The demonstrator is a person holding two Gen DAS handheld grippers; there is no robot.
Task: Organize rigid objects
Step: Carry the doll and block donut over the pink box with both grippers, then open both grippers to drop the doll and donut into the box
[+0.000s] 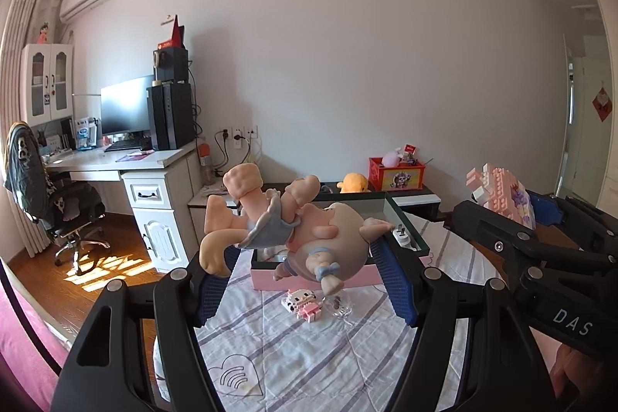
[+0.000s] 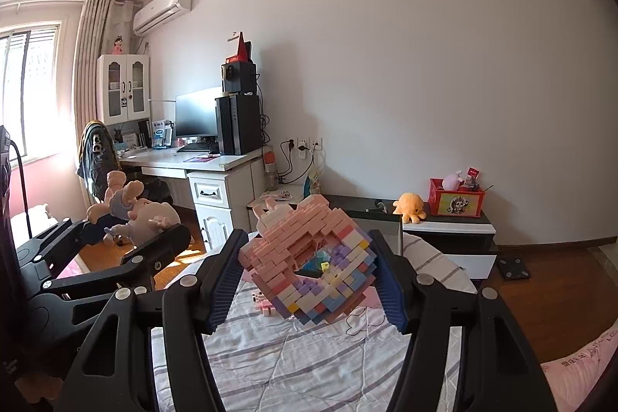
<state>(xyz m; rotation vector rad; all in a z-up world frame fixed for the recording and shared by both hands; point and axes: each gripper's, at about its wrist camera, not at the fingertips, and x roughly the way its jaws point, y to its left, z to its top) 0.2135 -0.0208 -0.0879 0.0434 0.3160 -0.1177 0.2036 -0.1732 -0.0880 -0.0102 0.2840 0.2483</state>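
Starting with the left wrist view: our left gripper [image 1: 305, 253] is clamped on a pig figurine [image 1: 293, 230], blue pads pressing on it from both sides near the middle of the frame. The figurine is flipped over, feet up toward the upper left, big round head down and to the right, so its long axis runs diagonally from upper left to lower right. It hangs in the air above the striped bedsheet [image 1: 309, 346]. Just behind it, on the bed, we can see an open pink box [image 1: 309, 278] with a dark rim. In front of the box, low in the centre, a small pink-and-white block toy [image 1: 303, 302] lies on the sheet. At the right edge our right gripper [image 1: 540, 238] shows up from the side, with the pink block model [image 1: 498, 195] sticking out above it.

Over to the right wrist view: the right gripper [image 2: 309, 273] has its jaws closed on that block model [image 2: 309, 261], dead centre. It's a chunky brick build, pink on the upper left, pastel purple, white and blue at the lower right. It's tilted, long axis sloping from upper left down to lower right, with little ear-like bits poking up at the top left. It's held off the sheet [image 2: 309, 365] too. Far left of the frame, the left gripper [image 2: 127, 250] carries the figurine [image 2: 135, 215].
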